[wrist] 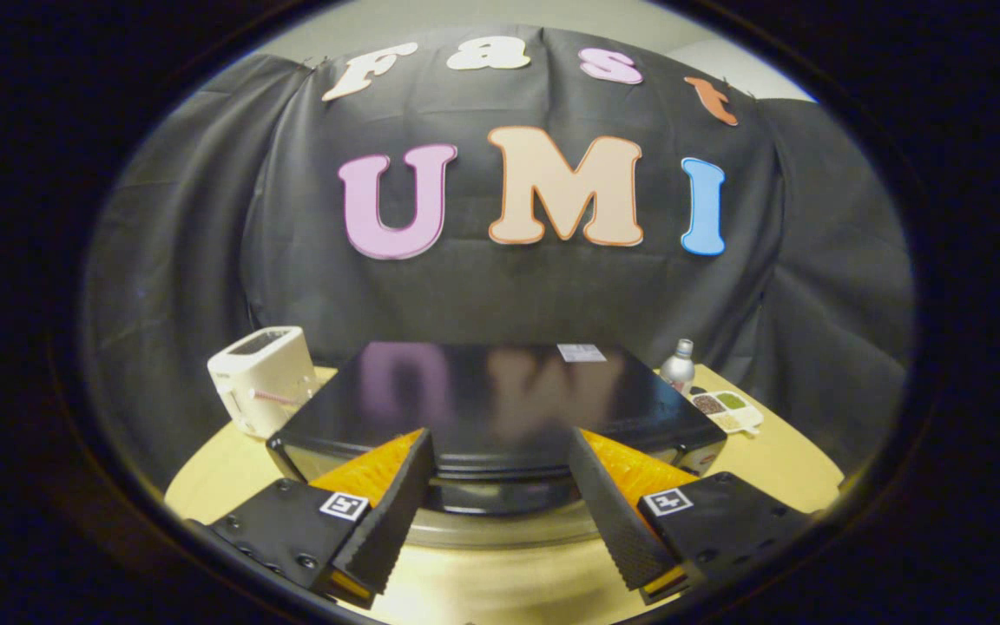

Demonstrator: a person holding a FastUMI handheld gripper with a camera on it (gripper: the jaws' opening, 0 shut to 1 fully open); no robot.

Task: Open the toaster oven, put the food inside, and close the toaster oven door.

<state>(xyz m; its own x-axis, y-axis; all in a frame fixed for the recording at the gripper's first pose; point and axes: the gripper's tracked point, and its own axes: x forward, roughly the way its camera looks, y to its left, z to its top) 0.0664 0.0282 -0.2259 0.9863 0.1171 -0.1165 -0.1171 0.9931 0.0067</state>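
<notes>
Two fingers [396, 495] are held wide apart around the oven [491, 399] door's handle [500, 525], which is best gripped centrally and pulled evenly.

My two black fingers [398, 512] are ribbed, matt rubber over orange plastic, spread apart. Ahead, the black toaster oven [491, 399] has a glossy, mirror-smooth top. The pale wooden table [778, 460] looks smooth; the white plastic toaster [261, 378] is satin; the small bottle [679, 365] is shiny metal.
</notes>
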